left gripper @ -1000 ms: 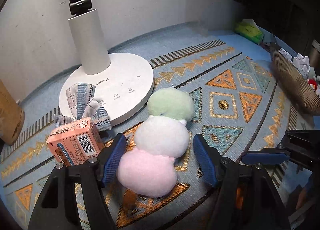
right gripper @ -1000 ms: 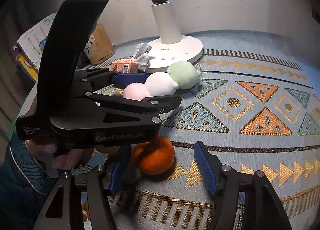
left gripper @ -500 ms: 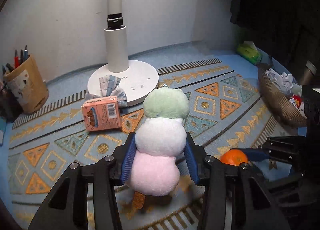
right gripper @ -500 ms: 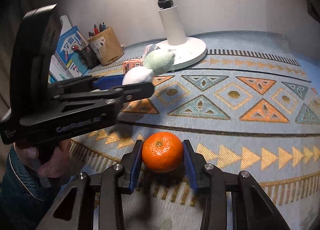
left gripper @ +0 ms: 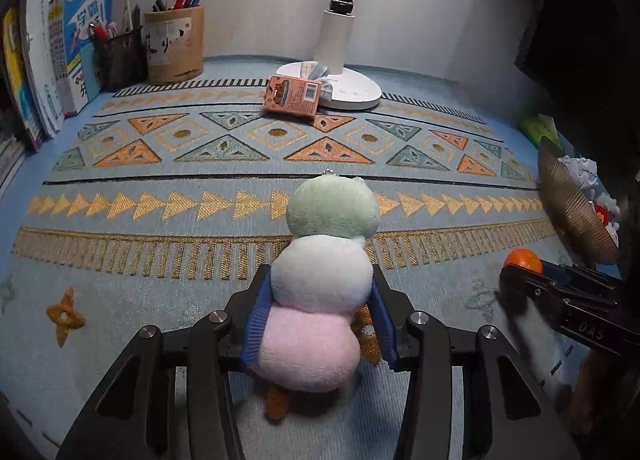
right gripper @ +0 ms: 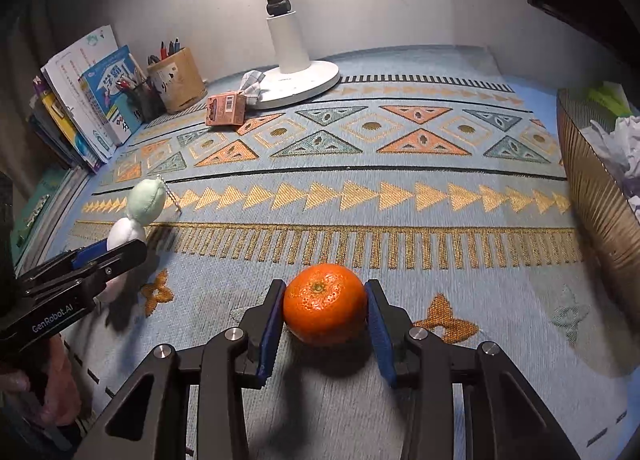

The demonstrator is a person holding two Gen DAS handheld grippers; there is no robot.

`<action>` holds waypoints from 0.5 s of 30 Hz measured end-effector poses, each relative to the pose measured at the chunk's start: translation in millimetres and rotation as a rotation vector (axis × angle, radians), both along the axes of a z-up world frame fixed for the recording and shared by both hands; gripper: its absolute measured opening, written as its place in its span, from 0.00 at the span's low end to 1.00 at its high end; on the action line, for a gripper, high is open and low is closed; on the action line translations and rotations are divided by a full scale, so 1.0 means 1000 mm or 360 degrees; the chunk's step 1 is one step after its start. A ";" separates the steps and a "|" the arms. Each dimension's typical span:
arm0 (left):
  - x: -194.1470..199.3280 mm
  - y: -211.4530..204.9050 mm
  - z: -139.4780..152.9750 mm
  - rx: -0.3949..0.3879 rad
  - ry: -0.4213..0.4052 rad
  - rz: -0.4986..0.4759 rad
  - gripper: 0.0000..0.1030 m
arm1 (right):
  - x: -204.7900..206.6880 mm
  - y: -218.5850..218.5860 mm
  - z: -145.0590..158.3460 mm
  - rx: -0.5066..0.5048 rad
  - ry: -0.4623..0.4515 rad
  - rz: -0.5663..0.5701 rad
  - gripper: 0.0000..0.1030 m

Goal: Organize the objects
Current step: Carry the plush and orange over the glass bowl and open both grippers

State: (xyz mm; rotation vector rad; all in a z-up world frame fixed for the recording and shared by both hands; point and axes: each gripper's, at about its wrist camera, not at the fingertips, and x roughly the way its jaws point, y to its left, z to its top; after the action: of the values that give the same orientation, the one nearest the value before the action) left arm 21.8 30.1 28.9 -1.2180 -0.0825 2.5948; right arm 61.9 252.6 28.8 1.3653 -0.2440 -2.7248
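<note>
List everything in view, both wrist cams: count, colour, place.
plush toy: 1, green-white-pink, in left gripper
orange: 1, orange, in right gripper
small carton: 1, pink, by lamp base
checked cloth: 1, grey, on lamp base
desk lamp: 1, white, rear centre
pen holders: 2, tan and black, rear left
books: several, far left
basket: 1, brown, right edge, holding crumpled paper
table mat: 1, blue patterned
left gripper: black, blue pads
right gripper: black, blue pads
</note>
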 end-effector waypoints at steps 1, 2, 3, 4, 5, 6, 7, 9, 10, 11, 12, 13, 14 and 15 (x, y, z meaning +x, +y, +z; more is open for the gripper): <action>0.001 -0.001 -0.001 -0.0005 0.0004 0.0016 0.42 | 0.002 0.001 -0.002 -0.0003 -0.0010 -0.0007 0.37; 0.002 0.000 -0.001 -0.0009 0.0013 0.0023 0.42 | 0.004 0.003 -0.003 0.0001 -0.0018 -0.0013 0.37; 0.004 0.001 0.001 -0.0024 0.0027 0.0030 0.42 | 0.007 0.003 -0.003 -0.0001 -0.0009 -0.0012 0.37; 0.006 0.002 0.001 -0.0037 0.0041 0.0039 0.42 | 0.009 0.003 -0.003 0.0011 -0.0012 -0.0015 0.37; 0.006 0.004 0.001 -0.0050 0.0044 0.0046 0.42 | 0.010 0.002 -0.002 0.0037 -0.0014 -0.0017 0.38; 0.007 0.005 0.000 -0.0071 0.0041 0.0053 0.42 | 0.011 0.000 -0.001 0.0073 -0.0012 -0.0018 0.42; 0.007 0.006 0.000 -0.0090 0.0046 0.0061 0.42 | 0.012 -0.002 -0.001 0.0110 -0.0010 -0.0018 0.45; 0.009 0.008 0.001 -0.0111 0.0072 0.0068 0.42 | 0.014 -0.004 -0.001 0.0134 -0.0002 -0.0013 0.51; 0.010 0.009 0.001 -0.0120 0.0080 0.0069 0.42 | 0.015 -0.004 -0.001 0.0123 0.0000 -0.0010 0.51; 0.010 0.009 0.000 -0.0127 0.0079 0.0066 0.42 | 0.015 -0.003 -0.001 0.0113 -0.0003 -0.0011 0.52; 0.010 0.009 0.000 -0.0132 0.0077 0.0064 0.42 | 0.016 -0.002 -0.002 0.0107 -0.0007 -0.0013 0.53; 0.010 0.010 0.000 -0.0140 0.0079 0.0066 0.42 | 0.017 -0.002 -0.003 0.0101 -0.0011 -0.0016 0.54; 0.010 0.010 0.000 -0.0148 0.0084 0.0069 0.42 | 0.017 -0.002 -0.003 0.0097 -0.0012 -0.0018 0.56; 0.011 0.010 0.000 -0.0152 0.0087 0.0066 0.42 | 0.019 -0.002 -0.003 0.0094 -0.0010 -0.0018 0.56</action>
State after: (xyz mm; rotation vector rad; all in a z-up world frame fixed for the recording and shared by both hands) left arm 32.7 40.6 28.7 -1.1879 0.0275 2.6942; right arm 80.5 250.9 25.9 1.3918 -0.1735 -2.7582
